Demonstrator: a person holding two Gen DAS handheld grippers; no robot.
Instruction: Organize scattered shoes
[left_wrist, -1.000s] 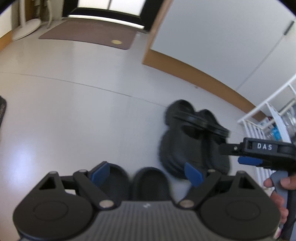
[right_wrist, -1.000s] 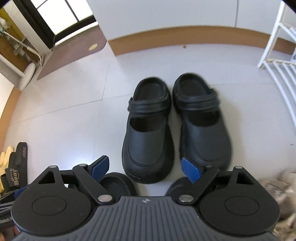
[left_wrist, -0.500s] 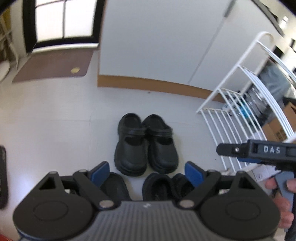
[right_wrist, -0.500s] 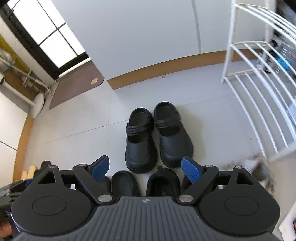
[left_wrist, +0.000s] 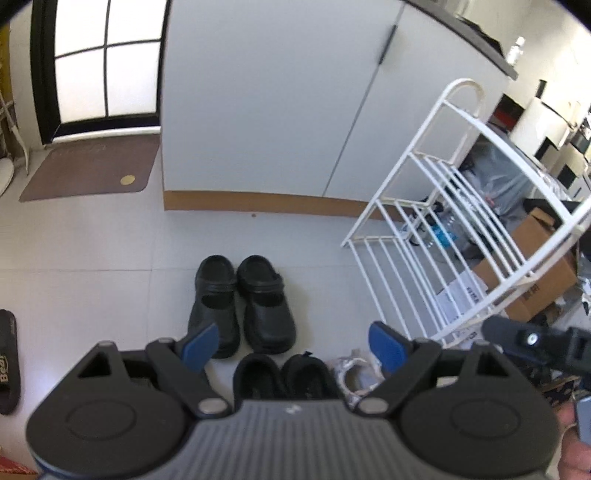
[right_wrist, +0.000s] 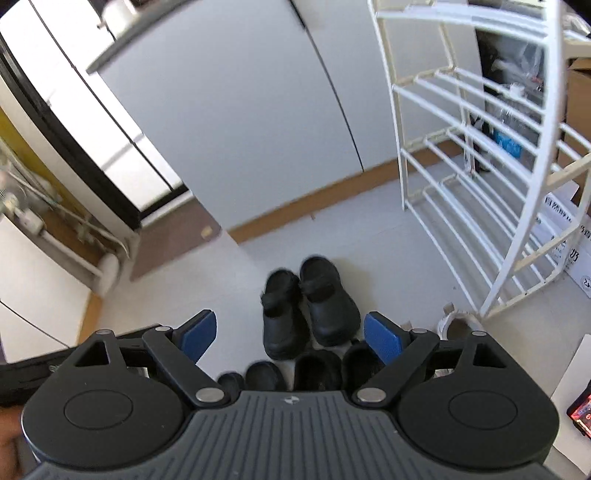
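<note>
Both of my grippers are carried high above the floor and tilted down at it, which I judge is simply so that I can look over the shoes and pick what to sort next. My left gripper (left_wrist: 291, 343) has its blue pads well apart with nothing between them; my right gripper (right_wrist: 290, 334) is likewise spread and empty, its jaws having just been opening a little further. Nearest, right below the gripper bodies, sit the dark slippers (left_wrist: 284, 376), side by side with their openings up; the right view shows more rounded black toes (right_wrist: 264, 374) in the same row, though the gripper hides how many shoes that makes. Just beyond them stands the pair of black clogs (left_wrist: 242, 306), touching along their inner sides, toes toward me and heels toward the wall, heel straps lying across the tops. They look like smooth, faintly glossy moulded rubber with thick soles, and they seem already lined up, so I take that pair as done. Off to the left lies a lone black sandal (left_wrist: 7, 360) with white lettering, well apart from the rest and probably still to be collected. To the right a pale, crumpled shoe-like thing (left_wrist: 351, 371) lies near the foot of the white wire rack (left_wrist: 458, 236), whose shelves are bare. Furthest are the white cabinet doors (left_wrist: 266, 107) and the brown doormat (left_wrist: 88, 166).
</note>
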